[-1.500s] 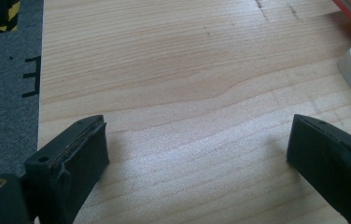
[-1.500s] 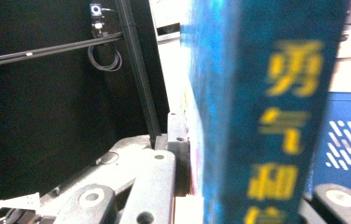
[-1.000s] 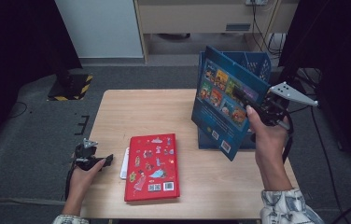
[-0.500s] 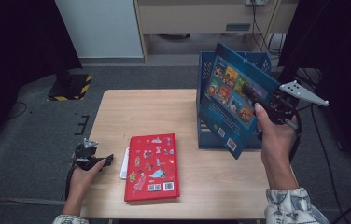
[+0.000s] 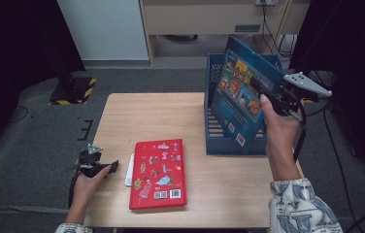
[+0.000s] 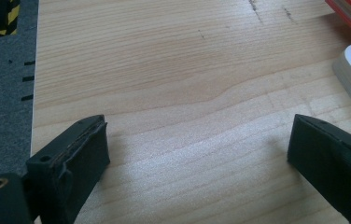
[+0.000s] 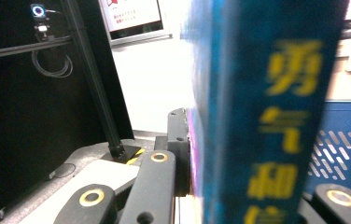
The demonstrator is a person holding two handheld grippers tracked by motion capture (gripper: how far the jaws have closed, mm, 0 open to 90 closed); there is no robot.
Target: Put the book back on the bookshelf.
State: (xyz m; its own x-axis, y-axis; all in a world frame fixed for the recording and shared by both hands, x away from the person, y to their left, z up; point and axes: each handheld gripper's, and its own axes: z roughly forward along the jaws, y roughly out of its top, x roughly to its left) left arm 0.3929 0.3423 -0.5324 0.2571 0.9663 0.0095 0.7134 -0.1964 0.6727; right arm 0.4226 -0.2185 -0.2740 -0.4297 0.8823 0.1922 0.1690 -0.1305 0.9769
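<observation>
Now the right gripper (image 5: pixel 273 99) fingers clamp the blue book (image 5: pixel 241 94) — tilted over the blue rack (image 5: pixel 229 145); left gripper (image 5: pixel 104 166) fingers gape, empty.

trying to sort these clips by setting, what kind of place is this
Most likely a lab or test room set up for recording, not a home. A small wooden table stands alone on grey carpet, a dark frame with a mounted camera rises beside it, and loose cables trail behind.

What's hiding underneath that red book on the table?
A white booklet or card pokes out from under the red book's left edge, lying on the wooden table. How far it reaches beneath, and whether anything else lies there, is covered.
</observation>
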